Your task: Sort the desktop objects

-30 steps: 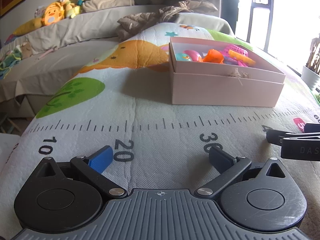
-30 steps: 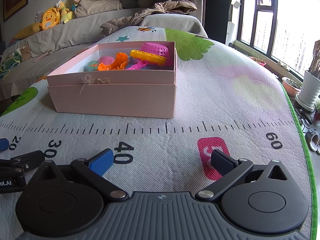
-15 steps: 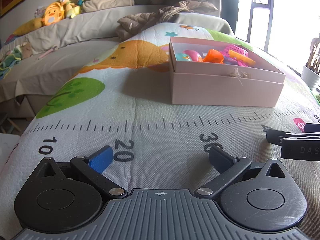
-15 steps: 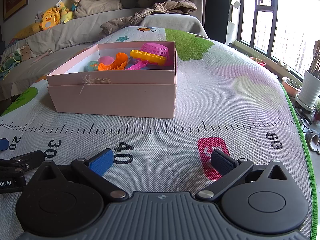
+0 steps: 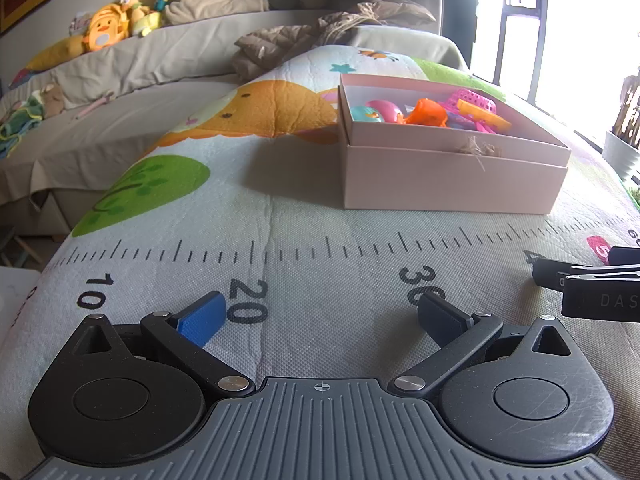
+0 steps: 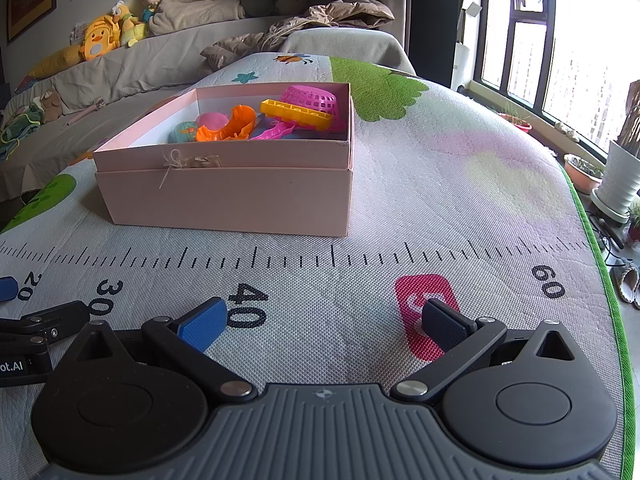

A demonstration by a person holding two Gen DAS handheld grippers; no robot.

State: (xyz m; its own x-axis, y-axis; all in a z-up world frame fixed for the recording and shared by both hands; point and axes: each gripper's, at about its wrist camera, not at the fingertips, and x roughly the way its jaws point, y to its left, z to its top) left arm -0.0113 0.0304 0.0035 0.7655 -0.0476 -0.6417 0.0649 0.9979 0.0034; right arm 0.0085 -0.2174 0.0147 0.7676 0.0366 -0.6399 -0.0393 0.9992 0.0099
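Note:
A pink cardboard box point(image 5: 452, 184) stands on the printed play mat ahead of both grippers; it also shows in the right wrist view point(image 6: 228, 200). Inside lie several plastic toys: an orange piece point(image 6: 230, 126), a yellow block point(image 6: 296, 114), a pink basket point(image 6: 316, 100) and a pink round toy point(image 5: 382, 110). My left gripper point(image 5: 320, 316) is open and empty, low over the mat near the 20–30 marks. My right gripper point(image 6: 324, 320) is open and empty near the 40–50 marks. Each gripper's side shows in the other's view.
The mat point(image 6: 460, 208) carries a ruler print and cartoon shapes. A grey sofa point(image 5: 120, 92) with plush toys point(image 5: 106, 32) stands at the left and back. Plant pots point(image 6: 618, 176) and a window are at the right, beyond the mat's green edge.

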